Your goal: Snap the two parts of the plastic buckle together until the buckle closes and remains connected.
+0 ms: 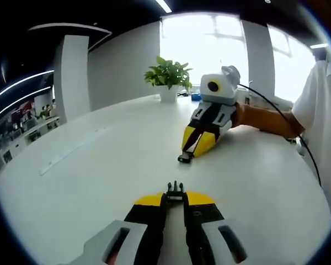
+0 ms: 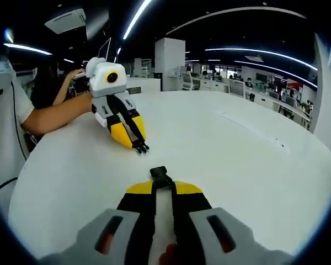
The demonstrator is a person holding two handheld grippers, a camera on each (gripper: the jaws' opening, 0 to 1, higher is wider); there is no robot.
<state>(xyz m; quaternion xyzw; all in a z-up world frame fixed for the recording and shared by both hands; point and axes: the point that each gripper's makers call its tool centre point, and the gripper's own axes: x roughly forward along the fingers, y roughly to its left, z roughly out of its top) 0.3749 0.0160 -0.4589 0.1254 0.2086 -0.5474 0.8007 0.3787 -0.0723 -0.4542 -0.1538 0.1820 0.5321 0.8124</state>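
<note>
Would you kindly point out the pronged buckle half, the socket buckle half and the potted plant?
pronged buckle half (image 1: 175, 192): left gripper view, its prongs beyond the claw tips.
socket buckle half (image 2: 159, 175): right gripper view, its black body.
potted plant (image 1: 168, 73): left gripper view, its leaves.

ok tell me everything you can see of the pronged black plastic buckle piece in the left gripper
The pronged black plastic buckle piece is small and dark, with pointed prongs sticking out past the yellow-tipped jaws of the left gripper, which are shut on its base. It is held low over the white round table, prongs pointing toward the right gripper and the other black buckle half, still apart from it. In the right gripper view it shows at.
</note>
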